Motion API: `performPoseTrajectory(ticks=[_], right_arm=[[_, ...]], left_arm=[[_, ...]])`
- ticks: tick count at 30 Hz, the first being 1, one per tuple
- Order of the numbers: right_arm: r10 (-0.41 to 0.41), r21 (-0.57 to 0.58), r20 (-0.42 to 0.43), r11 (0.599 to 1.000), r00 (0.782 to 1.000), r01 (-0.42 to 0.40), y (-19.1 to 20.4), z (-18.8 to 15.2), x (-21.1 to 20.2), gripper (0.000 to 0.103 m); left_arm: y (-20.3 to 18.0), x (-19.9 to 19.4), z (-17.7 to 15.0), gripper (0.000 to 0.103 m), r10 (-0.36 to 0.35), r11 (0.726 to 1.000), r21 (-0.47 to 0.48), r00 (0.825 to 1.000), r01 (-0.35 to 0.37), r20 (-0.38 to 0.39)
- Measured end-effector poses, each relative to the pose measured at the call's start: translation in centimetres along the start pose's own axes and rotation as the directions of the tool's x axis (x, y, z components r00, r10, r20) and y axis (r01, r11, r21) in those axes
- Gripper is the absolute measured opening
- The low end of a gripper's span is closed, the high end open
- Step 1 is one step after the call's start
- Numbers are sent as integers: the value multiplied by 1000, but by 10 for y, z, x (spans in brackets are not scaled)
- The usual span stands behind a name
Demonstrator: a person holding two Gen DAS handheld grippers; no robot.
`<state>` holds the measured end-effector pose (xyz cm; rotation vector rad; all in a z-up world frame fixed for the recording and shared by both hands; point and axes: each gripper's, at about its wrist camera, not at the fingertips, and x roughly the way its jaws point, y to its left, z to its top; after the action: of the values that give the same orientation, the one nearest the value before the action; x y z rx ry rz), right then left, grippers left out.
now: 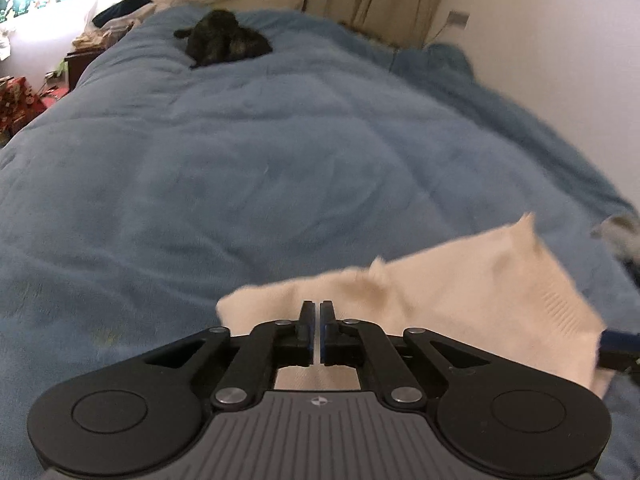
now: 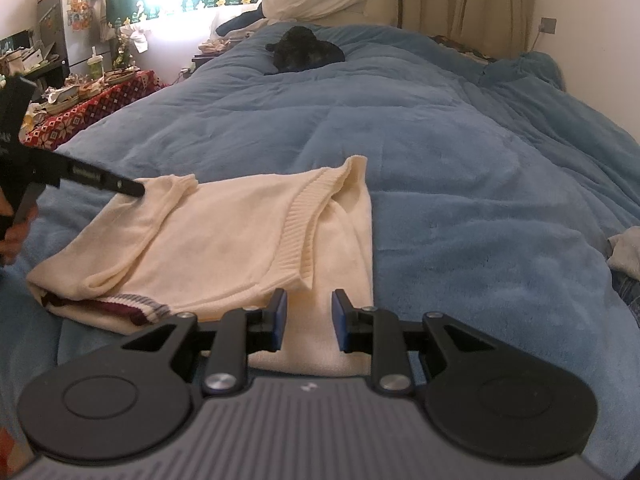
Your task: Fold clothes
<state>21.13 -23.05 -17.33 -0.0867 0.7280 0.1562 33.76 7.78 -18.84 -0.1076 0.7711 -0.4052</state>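
1. A blue fleece blanket (image 2: 420,140) covers the whole bed, running from the near edge to the far wall and curtains (image 2: 460,0).
2. The cream knit sweater (image 2: 224,240) lies folded on the near part of the blanket, left of centre in the right wrist view. Its long axis runs left to right, the ribbed hem (image 2: 304,224) slants across the top layer, and a maroon-striped neckline (image 2: 120,306) shows at the near left edge.
3. A dark rumpled garment (image 2: 308,54) sits far up the bed, well apart from the sweater.
4. A cluttered side table with a red patterned cloth (image 2: 100,104) stands left of the bed; only the right wrist view shows it fully.
5. The left gripper (image 1: 319,308) has its jaws pinched together on the sweater's cloth; the right wrist view shows its fingertips (image 2: 132,189) at the sweater's far left corner.
6. The right gripper (image 2: 309,300) stands narrowly parted, holding nothing, over the sweater's near edge.
7. A pale cloth (image 2: 628,248) lies at the far right.
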Motion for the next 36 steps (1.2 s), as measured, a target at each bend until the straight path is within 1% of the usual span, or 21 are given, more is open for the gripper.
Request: performPoseTrajectory(ticks=[2, 5, 8, 11, 12, 13, 15, 16, 19, 22, 25, 26, 27, 30, 31, 32, 33, 34, 36], right_arm=[[-1, 3, 0, 1000, 1000, 1, 0, 0, 0, 27], [-2, 9, 1, 1000, 1000, 2, 0, -1, 0, 27], [-6, 13, 6, 1000, 1000, 5, 0, -3, -4, 27], [-11, 21, 17, 1000, 1000, 11, -3, -3, -9, 28], [-13, 23, 22, 1000, 1000, 13, -5, -2, -10, 30], [-17, 25, 26, 1000, 1000, 16, -6, -2, -11, 33], [-25, 35, 33, 999, 999, 23, -11, -1, -12, 34], [-29, 46, 34, 999, 999, 28, -15, -1, -12, 34], [-44, 81, 20, 996, 999, 42, -24, -1, -8, 34], [-30, 120, -15, 992, 999, 32, -33, -4, -1, 34], [-15, 155, -34, 988, 999, 20, -38, -8, 5, 35], [-11, 163, -39, 986, 999, 18, -39, -9, 6, 35], [-9, 169, -42, 985, 999, 16, -39, -10, 8, 35], [6, 182, -56, 983, 998, 4, -41, -11, 13, 35], [16, 184, -60, 983, 998, -5, -41, -11, 15, 33], [27, 188, -64, 982, 998, -15, -41, -11, 17, 22], [43, 194, -67, 981, 997, -29, -40, -11, 18, 18], [53, 197, -69, 980, 996, -38, -39, -10, 19, 12], [45, 181, -55, 983, 997, -34, -35, -9, 14, 11]], left_arm=[[-1, 7, 2, 3, -13, 1000, 3, 1000, 13, -9], [-6, 23, 0, 4, -5, 1000, 16, 999, 6, -42], [-6, 23, 0, 4, -3, 1000, -5, 999, 2, -46], [-5, 8, 3, 5, -8, 1000, -18, 999, 8, -33], [-5, -2, 3, 7, -15, 1000, -21, 1000, 14, -24], [-3, -9, 2, 11, -22, 999, -27, 1000, 22, -16], [2, -25, -1, 27, -51, 997, -60, 999, 51, -6], [6, -33, -3, 30, -57, 995, -78, 998, 57, 2], [20, -52, -12, 31, -51, 989, -139, 999, 51, 1], [34, -54, -24, 31, -62, 977, -207, 997, 52, -44], [43, -44, -37, 32, -78, 966, -256, 991, 48, -108], [45, -39, -41, 36, -82, 963, -266, 988, 45, -131], [46, -36, -45, 42, -84, 960, -275, 987, 42, -141], [53, -28, -54, 47, -118, 942, -330, 983, 65, -143], [55, -26, -56, 47, -136, 933, -350, 980, 79, -142], [56, -24, -57, 44, -151, 927, -363, 978, 90, -141], [56, -24, -57, 29, -164, 925, -365, 977, 104, -138], [53, -26, -56, 29, -155, 929, -357, 979, 98, -135], [46, -33, -52, 21, -128, 942, -327, 984, 81, -125]])
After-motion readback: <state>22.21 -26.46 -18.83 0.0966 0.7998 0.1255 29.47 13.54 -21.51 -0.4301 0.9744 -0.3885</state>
